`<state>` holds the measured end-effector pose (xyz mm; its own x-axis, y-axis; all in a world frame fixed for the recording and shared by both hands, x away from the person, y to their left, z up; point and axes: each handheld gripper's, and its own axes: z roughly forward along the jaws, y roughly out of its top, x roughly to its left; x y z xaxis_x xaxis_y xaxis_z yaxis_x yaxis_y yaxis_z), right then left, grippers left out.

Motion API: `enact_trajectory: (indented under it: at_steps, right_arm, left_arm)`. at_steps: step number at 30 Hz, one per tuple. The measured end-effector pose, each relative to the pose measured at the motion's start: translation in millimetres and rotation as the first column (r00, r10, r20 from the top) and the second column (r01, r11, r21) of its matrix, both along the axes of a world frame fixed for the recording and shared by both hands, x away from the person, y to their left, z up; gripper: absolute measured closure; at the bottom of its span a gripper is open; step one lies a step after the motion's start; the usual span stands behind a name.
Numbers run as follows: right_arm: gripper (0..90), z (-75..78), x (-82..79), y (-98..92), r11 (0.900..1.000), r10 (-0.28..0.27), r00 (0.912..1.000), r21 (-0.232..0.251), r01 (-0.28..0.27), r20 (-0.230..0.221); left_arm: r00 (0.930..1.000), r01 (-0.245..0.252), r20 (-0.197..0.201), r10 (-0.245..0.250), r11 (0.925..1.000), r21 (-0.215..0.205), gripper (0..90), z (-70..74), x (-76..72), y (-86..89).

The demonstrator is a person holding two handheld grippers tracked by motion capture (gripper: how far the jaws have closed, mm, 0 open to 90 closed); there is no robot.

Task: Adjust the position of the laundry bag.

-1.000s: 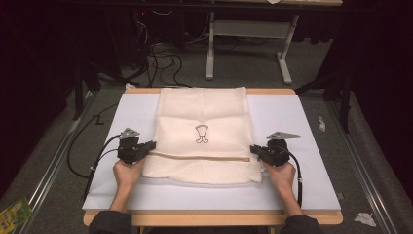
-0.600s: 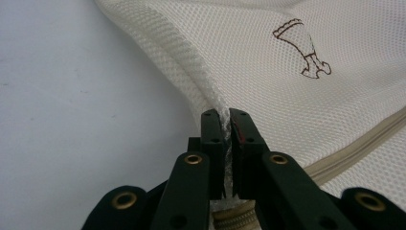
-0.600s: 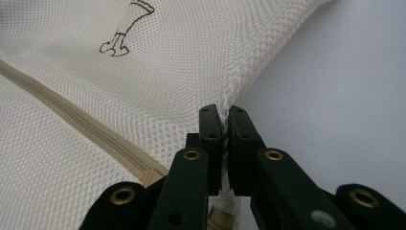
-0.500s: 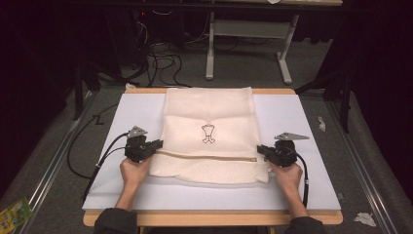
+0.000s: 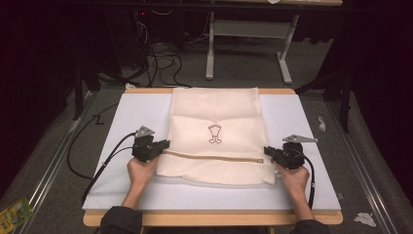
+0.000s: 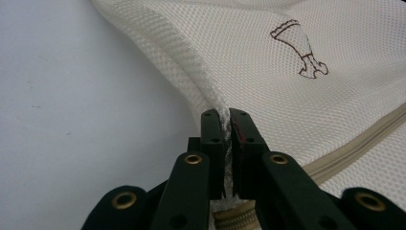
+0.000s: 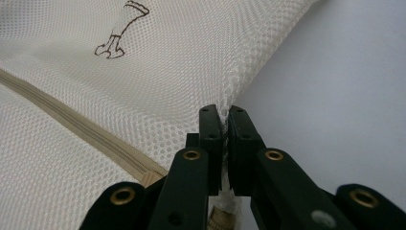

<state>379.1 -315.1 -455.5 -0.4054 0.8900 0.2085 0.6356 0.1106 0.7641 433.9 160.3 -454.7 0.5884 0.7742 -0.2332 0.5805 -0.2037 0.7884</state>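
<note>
Cream mesh bag, spread flat and pinched at both side edges.

I see the mesh bag lying on the white counter, its far end reaching the counter's far edge and its near end folded over toward me. A tan zipper runs side to side across it, closed as far as I can tell, and a small brown outline emblem sits just beyond the zipper, near the middle. My left gripper has its jaws clamped on the bag's left edge near the zipper, and my right gripper is clamped likewise on the right edge.
</note>
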Motion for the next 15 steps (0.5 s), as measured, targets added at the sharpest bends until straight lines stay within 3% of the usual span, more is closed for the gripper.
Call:
enact_trajectory:
  at_steps: [4,15]
  right_arm:
    - [87.1,-2.0,-3.5,-5.1,1.000,-0.006,1.0000,-0.010,0.007,0.007]
    - [85.4,-7.8,-5.9,-4.7,1.000,-0.015,0.9999,-0.024,0.016,0.005]
  left_arm:
    - [1.0000,0.009,0.003,-0.009,1.0000,0.000,85.3,-1.7,-1.3,-4.0]
    - [0.9999,0.002,0.016,-0.003,0.9985,0.055,83.7,-4.7,-5.7,-8.6]
